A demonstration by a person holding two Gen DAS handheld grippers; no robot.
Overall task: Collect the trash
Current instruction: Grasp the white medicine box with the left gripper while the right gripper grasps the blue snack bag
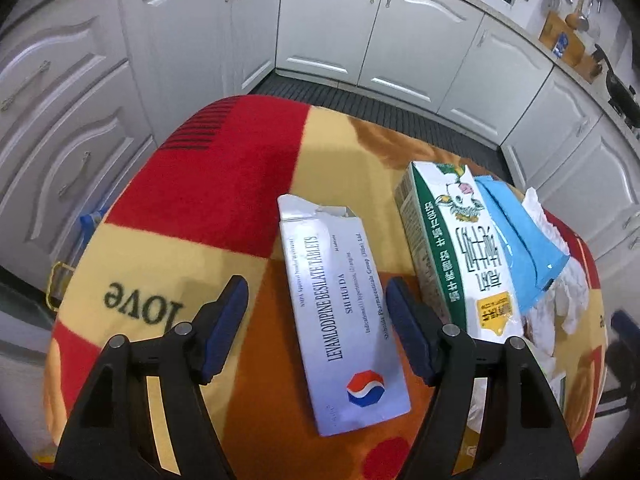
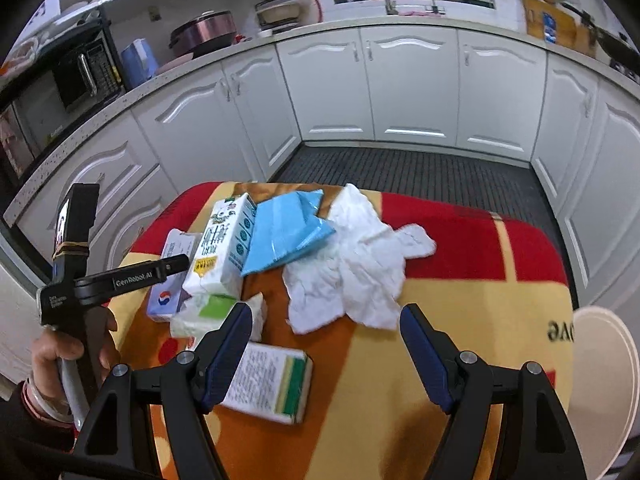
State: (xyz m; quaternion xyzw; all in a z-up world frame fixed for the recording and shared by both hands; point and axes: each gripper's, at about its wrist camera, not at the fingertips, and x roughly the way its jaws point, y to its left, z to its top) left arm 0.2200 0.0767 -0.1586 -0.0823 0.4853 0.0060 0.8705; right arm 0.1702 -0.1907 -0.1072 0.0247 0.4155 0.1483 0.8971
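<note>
Tablet box [image 1: 344,312] (torn flap open), contents unseen

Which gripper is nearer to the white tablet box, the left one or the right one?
Left. The left gripper has the white tablet box between its open jaws. The right gripper hangs farther off, over the crumpled tissue.

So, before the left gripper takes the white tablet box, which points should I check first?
1. Left gripper open: ok.
2. White tablet box lies between its fingers, pads not pressing: ok.
3. Milk carton close beside the right finger: not ok, may get bumped.
4. Right gripper open and empty: ok.
5. Crumpled tissue clear of the right gripper: ok.
6. Trash bin position: cannot tell.
</note>
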